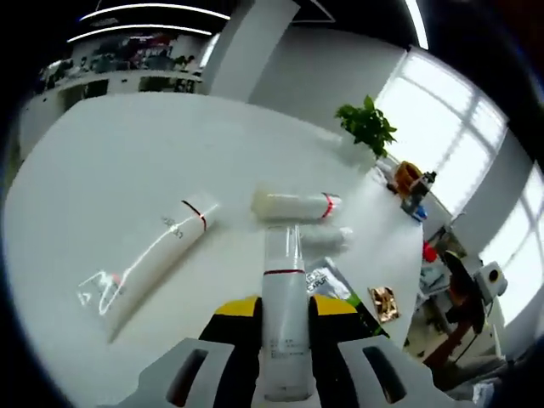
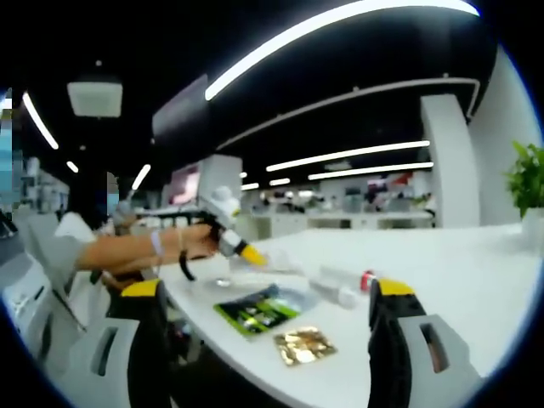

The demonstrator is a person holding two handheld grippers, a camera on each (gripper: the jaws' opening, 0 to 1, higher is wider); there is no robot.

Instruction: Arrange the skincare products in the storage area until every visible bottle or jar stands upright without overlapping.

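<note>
While the left gripper [image 1: 285, 340] clamps a bottle [image 1: 284, 314] lengthwise (pointing forward), the right gripper [image 2: 276, 340] gapes empty, farther off.

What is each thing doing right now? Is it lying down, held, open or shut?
Left tongs: shut on the clear-capped bottle.
White bottle with clear cap and red band: held between the left tongs.
Long white tube with red stripe: lying flat on the white table.
Cream bottle with red band: lying on its side.
Right tongs: open, holding nothing.
Green sachet: lying flat.
Gold foil packet: lying flat.
</note>
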